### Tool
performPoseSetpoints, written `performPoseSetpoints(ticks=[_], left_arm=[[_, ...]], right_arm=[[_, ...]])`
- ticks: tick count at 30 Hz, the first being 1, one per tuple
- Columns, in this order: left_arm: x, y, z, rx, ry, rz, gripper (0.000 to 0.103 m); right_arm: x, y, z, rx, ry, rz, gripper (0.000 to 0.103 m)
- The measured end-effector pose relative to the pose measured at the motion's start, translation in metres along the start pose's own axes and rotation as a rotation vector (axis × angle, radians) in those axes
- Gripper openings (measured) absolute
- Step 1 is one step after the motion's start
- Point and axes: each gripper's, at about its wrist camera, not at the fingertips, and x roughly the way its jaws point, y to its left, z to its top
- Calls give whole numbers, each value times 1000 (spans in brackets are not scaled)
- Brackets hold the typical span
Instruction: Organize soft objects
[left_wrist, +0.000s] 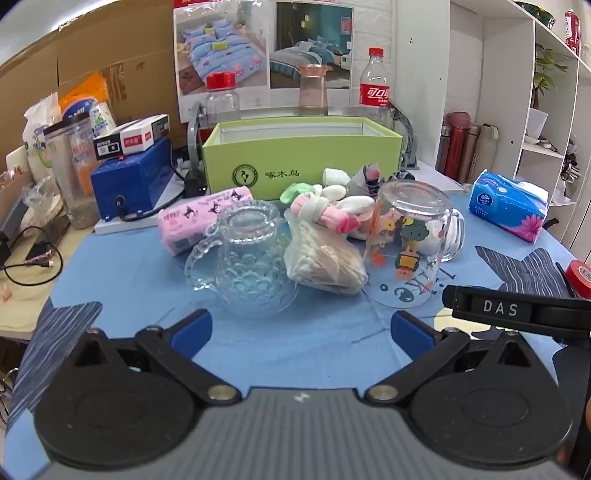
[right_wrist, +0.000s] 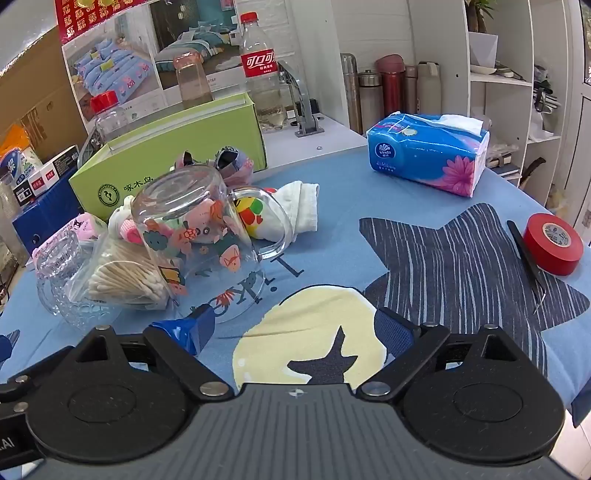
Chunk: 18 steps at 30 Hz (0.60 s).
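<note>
Tablecloth (left_wrist: 140, 280) — socks (left_wrist: 332, 210) beyond hand-held gripper (left_wrist: 301, 328)

A: What is hidden in the left wrist view?

B: The socks (left_wrist: 334, 206) are partly covered by the printed glass mug (left_wrist: 410, 243); their number cannot be told. The red tape roll (left_wrist: 580, 277) is cut off by the right edge.

A: And in the right wrist view?

B: The pink tissue pack (right_wrist: 79, 230) is mostly concealed behind the patterned glass cup (right_wrist: 61, 273) and the cotton swab bag (right_wrist: 125, 277). The green box (right_wrist: 173, 155) interior cannot be seen.
</note>
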Motion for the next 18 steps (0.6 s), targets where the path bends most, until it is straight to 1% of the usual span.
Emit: performPoseSetpoints(ticks=[7,9,18], left_arm=[[0,-2,1,16,-8,2,103],[3,0,-1,-5,6,-1,103],[5,3,-2,-17,13,-1,103]], right_arm=[[0,0,0,-5,-3,-1,81],[1,2,-1,-5,-1,0,81],[2,2,1,-9,-2,-5,81]])
